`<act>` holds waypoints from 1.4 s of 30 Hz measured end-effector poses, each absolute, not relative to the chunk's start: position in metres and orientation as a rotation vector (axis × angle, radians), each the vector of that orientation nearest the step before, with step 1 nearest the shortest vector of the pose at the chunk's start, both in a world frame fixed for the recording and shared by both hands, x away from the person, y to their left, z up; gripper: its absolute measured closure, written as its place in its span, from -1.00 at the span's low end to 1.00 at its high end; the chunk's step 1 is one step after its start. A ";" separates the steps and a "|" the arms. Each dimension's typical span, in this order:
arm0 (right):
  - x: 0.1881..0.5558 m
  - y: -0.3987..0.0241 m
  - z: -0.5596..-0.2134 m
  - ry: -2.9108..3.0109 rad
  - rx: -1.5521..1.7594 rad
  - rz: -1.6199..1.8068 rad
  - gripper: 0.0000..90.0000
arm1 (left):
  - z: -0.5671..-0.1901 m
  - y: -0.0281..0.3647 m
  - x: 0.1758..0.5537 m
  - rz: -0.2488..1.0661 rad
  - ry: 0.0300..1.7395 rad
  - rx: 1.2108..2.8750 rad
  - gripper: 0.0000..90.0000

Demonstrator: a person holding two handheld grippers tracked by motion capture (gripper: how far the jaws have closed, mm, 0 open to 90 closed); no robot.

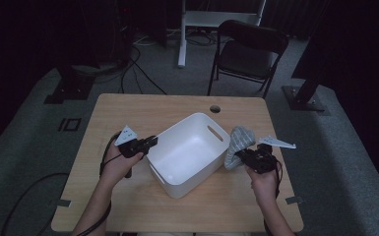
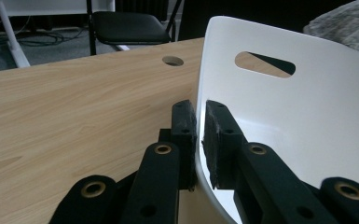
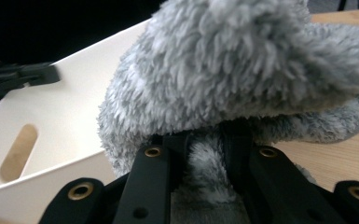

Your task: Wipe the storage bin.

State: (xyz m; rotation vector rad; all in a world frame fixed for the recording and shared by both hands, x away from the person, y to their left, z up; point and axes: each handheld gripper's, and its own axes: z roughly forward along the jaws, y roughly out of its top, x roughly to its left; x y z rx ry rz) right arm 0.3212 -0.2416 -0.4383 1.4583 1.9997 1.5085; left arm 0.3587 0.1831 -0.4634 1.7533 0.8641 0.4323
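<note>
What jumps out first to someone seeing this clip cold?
A white plastic bin sits tilted mid-table, and the left tongs are clamped on its near wall. Beside the bin's right side, the right tongs grip a fluffy grey cloth, bunched up above the table.

A plain white plastic bin [image 1: 189, 153] with oval handle slots sits on a light wooden table [image 1: 128, 110] streaked with pale brown grain. The fluffy fabric slipper [image 3: 242, 70] is mottled grey with lighter, whitish fibre tips. Both grippers are matte black with small brass-coloured rivets; behind stands a black folding chair [image 1: 248, 51].
</note>
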 end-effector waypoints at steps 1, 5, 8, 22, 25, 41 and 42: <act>0.324 -0.240 -0.441 2.005 1.465 1.500 0.69 | -0.464 0.183 0.359 0.429 0.861 1.752 0.83; 0.327 -0.239 -0.444 1.990 1.477 1.504 0.70 | -0.465 0.185 0.360 0.377 0.860 1.726 0.81; 0.328 -0.239 -0.444 1.979 1.476 1.506 0.70 | -0.464 0.185 0.360 0.394 0.846 1.745 0.80; 0.328 -0.237 -0.449 1.963 1.453 1.488 0.71 | -0.464 0.181 0.358 0.444 0.827 1.764 0.81; 0.328 -0.236 -0.450 1.959 1.455 1.487 0.71 | -0.464 0.181 0.358 0.445 0.822 1.766 0.81; 0.336 -0.226 -0.482 2.051 1.529 1.374 0.71 | -0.464 0.180 0.357 0.462 0.802 1.777 0.79; 0.337 -0.226 -0.482 2.052 1.529 1.372 0.71 | -0.464 0.180 0.357 0.461 0.802 1.777 0.79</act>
